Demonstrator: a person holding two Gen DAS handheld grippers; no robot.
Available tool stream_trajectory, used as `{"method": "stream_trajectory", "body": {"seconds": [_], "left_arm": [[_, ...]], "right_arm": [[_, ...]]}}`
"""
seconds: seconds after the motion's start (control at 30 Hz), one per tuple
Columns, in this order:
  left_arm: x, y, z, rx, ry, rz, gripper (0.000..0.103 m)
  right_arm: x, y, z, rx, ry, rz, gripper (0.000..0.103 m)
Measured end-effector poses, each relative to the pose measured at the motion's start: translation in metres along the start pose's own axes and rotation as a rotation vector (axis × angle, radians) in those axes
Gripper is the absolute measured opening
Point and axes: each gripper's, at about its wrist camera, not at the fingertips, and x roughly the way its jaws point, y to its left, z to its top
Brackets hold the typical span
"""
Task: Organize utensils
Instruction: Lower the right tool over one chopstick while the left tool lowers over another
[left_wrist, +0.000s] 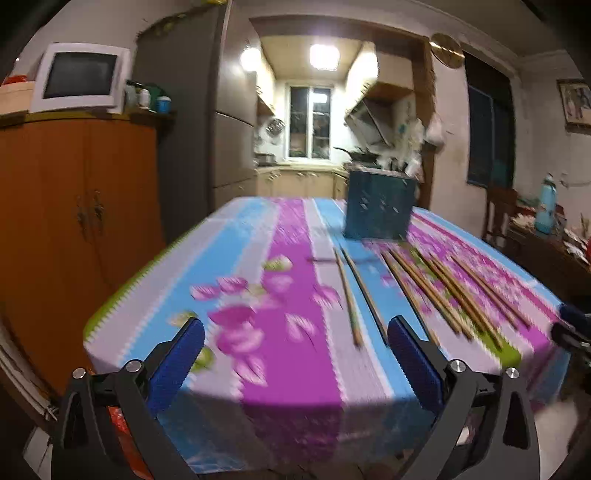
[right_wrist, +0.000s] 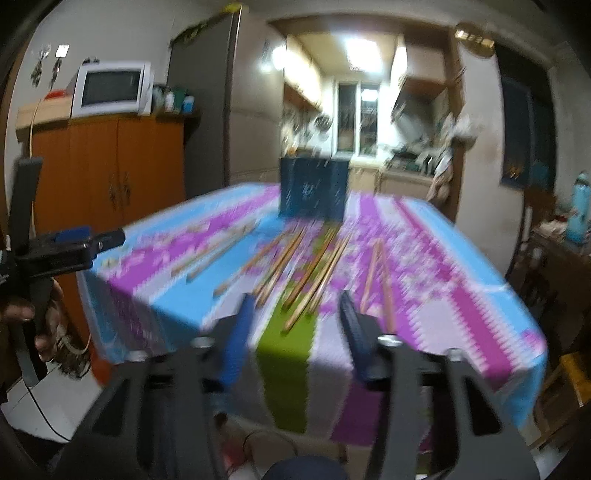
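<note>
- Roughly ten wooden chopsticks (left_wrist: 424, 291) lie loose on the worktop (left_wrist: 288, 362); blur prevents an exact count.
- One dark blue holder (left_wrist: 378, 206) stands upright beyond them, at the far edge.
- Two grippers: left gripper (left_wrist: 295, 354) and right gripper (right_wrist: 295, 321), fingers spread apart, holding nothing.
- Floral striped cloth covers the worktop; a kitchen lies behind.

Home dining room: microwave (left_wrist: 79, 75), fridge (left_wrist: 207, 110).

Ceiling lamps (left_wrist: 324, 56) glaring; motion blur throughout; fisheye edges dark.
</note>
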Motion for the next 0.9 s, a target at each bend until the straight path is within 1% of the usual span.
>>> {"method": "stream_trajectory", "body": {"seconds": [0.03,0.07,0.1,0.13,0.3,0.37,0.47,0.53,0.67,0.77,0.8,0.87,0.9], "left_arm": [[0.003,-0.004,-0.003,0.017,0.006,-0.012,0.087],[0.006,-0.008,-0.007,0.036,0.01,-0.024,0.084],[0.008,-0.009,-0.009,0.045,0.011,-0.029,0.079],[0.01,-0.01,-0.01,0.047,0.013,-0.04,0.077],[0.025,-0.009,-0.01,0.027,0.008,-0.075,0.076],[0.032,-0.012,-0.011,0.037,0.008,-0.094,0.073],[0.042,-0.019,-0.014,0.051,0.016,-0.122,0.063],[0.048,-0.023,-0.014,0.056,0.021,-0.14,0.052],[0.056,-0.031,-0.019,0.087,0.024,-0.15,0.045],[0.062,-0.035,-0.022,0.103,0.038,-0.157,0.036],[0.064,-0.035,-0.023,0.109,0.041,-0.156,0.032],[0.071,-0.035,-0.024,0.114,0.052,-0.159,0.028],[0.072,-0.034,-0.024,0.113,0.053,-0.157,0.025]], "right_arm": [[0.008,0.002,-0.006,0.004,0.014,0.012,0.03],[0.013,0.002,-0.008,0.007,0.022,0.017,0.022],[0.018,0.003,-0.012,0.012,0.029,0.022,0.02],[0.024,0.004,-0.015,0.02,0.035,0.02,0.02],[0.041,0.003,-0.019,0.047,0.044,-0.008,0.02],[0.046,0.003,-0.02,0.051,0.052,-0.018,0.02],[0.05,0.006,-0.02,0.048,0.042,-0.039,0.02],[0.051,0.008,-0.021,0.046,0.035,-0.054,0.019],[0.054,0.006,-0.019,0.06,0.032,-0.068,0.018],[0.054,0.005,-0.019,0.063,0.03,-0.071,0.016],[0.055,0.005,-0.019,0.063,0.03,-0.073,0.015],[0.057,0.005,-0.017,0.062,0.032,-0.077,0.014],[0.057,0.005,-0.017,0.062,0.033,-0.079,0.014]]}}
